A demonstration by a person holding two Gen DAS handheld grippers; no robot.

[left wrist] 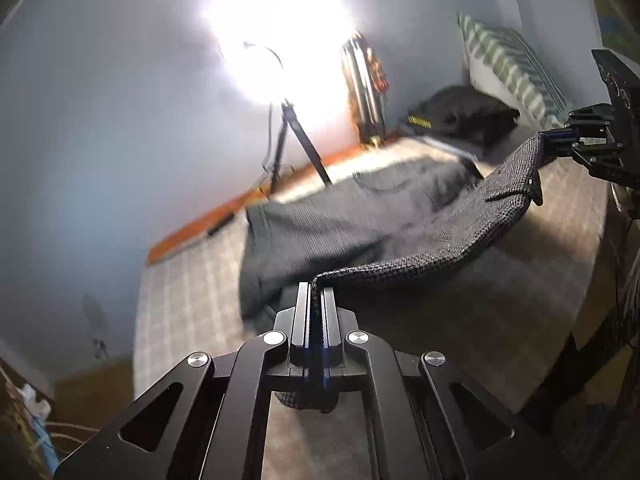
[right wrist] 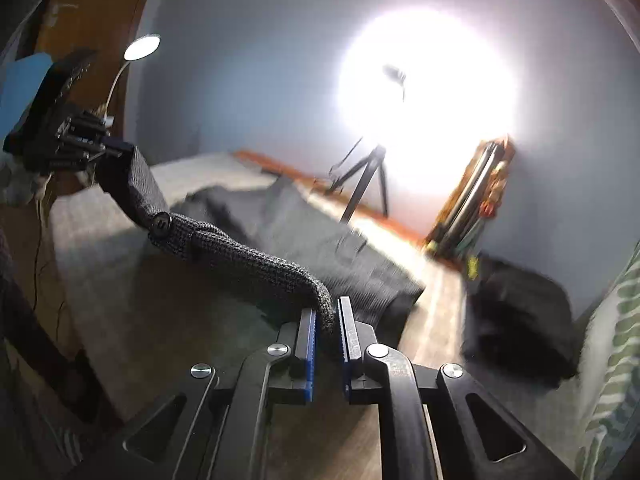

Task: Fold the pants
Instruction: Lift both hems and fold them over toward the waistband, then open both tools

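A: Taking the bed as the marker, what sits at its left side?

B: The left gripper, its fingers pressed together on the waistband of the grey pants. The band hangs lifted above the bed; the legs lie across the mattress toward the far edge, where a tripod lamp glares.

A: And further right?

B: The right gripper has its fingers narrowed onto the band's other end. A dark bag rests on the bed beside a striped pillow.
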